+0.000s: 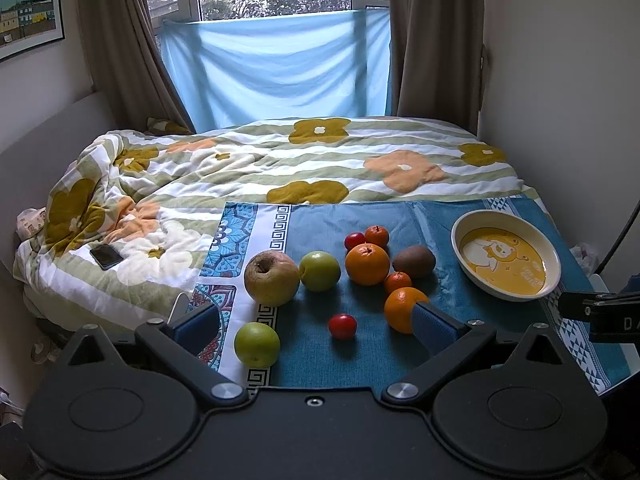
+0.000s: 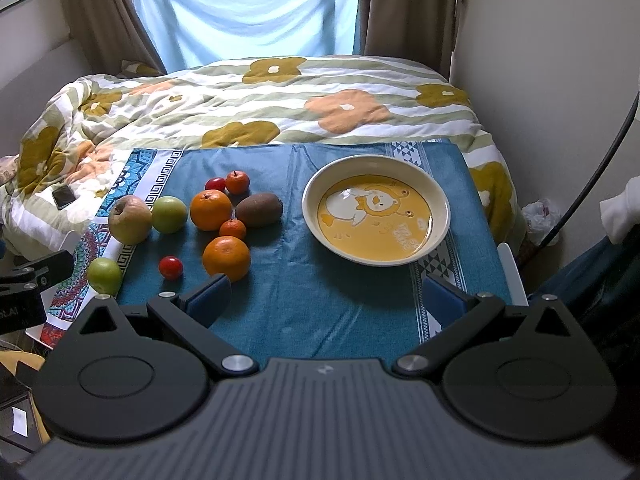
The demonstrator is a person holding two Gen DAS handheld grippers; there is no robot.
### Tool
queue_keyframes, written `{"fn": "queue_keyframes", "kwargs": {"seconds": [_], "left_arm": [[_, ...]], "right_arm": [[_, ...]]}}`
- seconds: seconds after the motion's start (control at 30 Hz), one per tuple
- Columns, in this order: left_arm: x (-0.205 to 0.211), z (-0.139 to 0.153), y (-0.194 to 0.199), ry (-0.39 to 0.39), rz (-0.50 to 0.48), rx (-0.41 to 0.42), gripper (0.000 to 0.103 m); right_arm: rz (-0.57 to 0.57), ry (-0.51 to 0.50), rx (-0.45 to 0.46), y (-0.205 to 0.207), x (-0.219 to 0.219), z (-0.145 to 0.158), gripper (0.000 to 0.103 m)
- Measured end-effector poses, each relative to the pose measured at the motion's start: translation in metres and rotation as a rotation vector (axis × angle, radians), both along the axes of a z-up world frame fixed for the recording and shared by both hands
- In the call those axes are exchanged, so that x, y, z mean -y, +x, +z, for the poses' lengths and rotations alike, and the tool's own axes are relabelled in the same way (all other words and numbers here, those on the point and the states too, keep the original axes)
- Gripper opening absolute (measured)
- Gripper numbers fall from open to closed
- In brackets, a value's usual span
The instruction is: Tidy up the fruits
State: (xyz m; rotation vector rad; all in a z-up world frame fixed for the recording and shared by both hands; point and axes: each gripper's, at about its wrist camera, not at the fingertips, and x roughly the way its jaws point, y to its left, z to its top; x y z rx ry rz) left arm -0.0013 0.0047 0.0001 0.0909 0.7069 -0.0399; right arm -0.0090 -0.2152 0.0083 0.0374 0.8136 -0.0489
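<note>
Fruit lies loose on a blue cloth point(image 1: 360, 360) point(image 2: 320, 320): a brownish apple point(image 1: 271, 278) point(image 2: 130, 219), two green apples point(image 1: 320, 271) point(image 1: 257, 344), two oranges point(image 1: 367, 264) point(image 1: 402, 309), small mandarins point(image 1: 377, 236) point(image 1: 397, 282), a kiwi point(image 1: 414, 261) point(image 2: 259, 209) and two red tomatoes point(image 1: 342, 326) point(image 1: 354, 240). An empty cream bowl point(image 1: 472, 224) point(image 2: 316, 192) with a yellow cartoon base stands to the right of them. My left gripper point(image 1: 316, 324) hangs open near the front tomato. My right gripper point(image 2: 328, 298) is open over bare cloth in front of the bowl.
The cloth covers a small table against a bed with a flowered quilt point(image 1: 280, 168). A phone point(image 1: 106, 257) lies on the quilt at left. A wall stands close on the right point(image 2: 560, 80). A person's sleeve point(image 2: 620, 212) shows at the right edge.
</note>
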Motion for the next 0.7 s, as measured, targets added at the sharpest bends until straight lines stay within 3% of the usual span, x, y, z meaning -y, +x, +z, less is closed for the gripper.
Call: {"fn": "queue_keyframes", "kwargs": {"seconds": [0.7], "left_arm": [[0.0005, 0.0048, -0.0039, 0.003, 0.01, 0.014, 0.103]], "right_arm": [[-0.004, 0.014, 0.001, -0.0003, 0.0013, 0.0016, 0.103]]}}
